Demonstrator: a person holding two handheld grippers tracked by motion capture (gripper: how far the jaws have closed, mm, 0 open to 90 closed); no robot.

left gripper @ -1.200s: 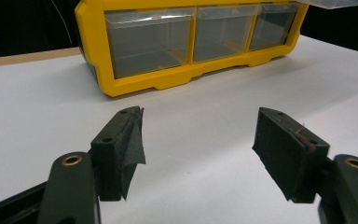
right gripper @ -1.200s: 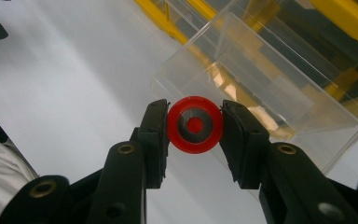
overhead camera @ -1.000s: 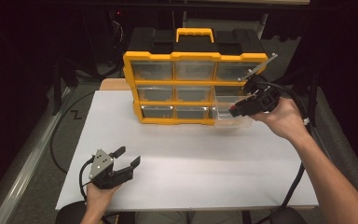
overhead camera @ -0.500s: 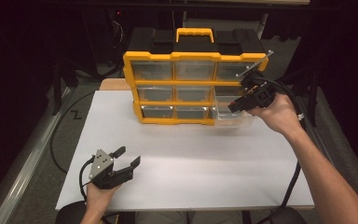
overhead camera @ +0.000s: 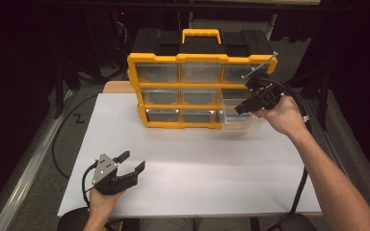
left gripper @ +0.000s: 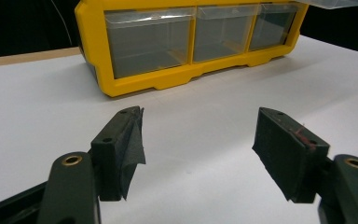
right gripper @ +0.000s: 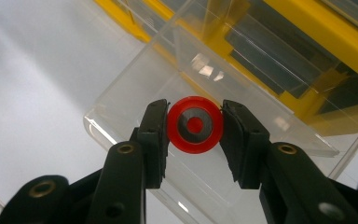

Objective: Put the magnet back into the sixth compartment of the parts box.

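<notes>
A white table is seen from above, with a yellow cabinet of clear drawers stood at its far edge; a black top and a yellow handle are carried on the cabinet. In the left gripper view the cabinet's bottom row of drawers is seen across the bare table.

One clear drawer is pulled out of the bottom row at the cabinet's right end and juts over the table. In the right gripper view its open, see-through tray is looked into from above.

The right gripper is held at that drawer by a hand reached in from the right, with its cable trailed back along the forearm. Its jaws are closed on a small red disc with a grey ring and a red centre; the disc is pinched at both sides by the pads and is held over the open drawer. Whether the disc touches the drawer cannot be told.

The left gripper is held low at the near left of the table, well apart from the cabinet. Its jaws are spread wide, and nothing is held between its pads.
</notes>
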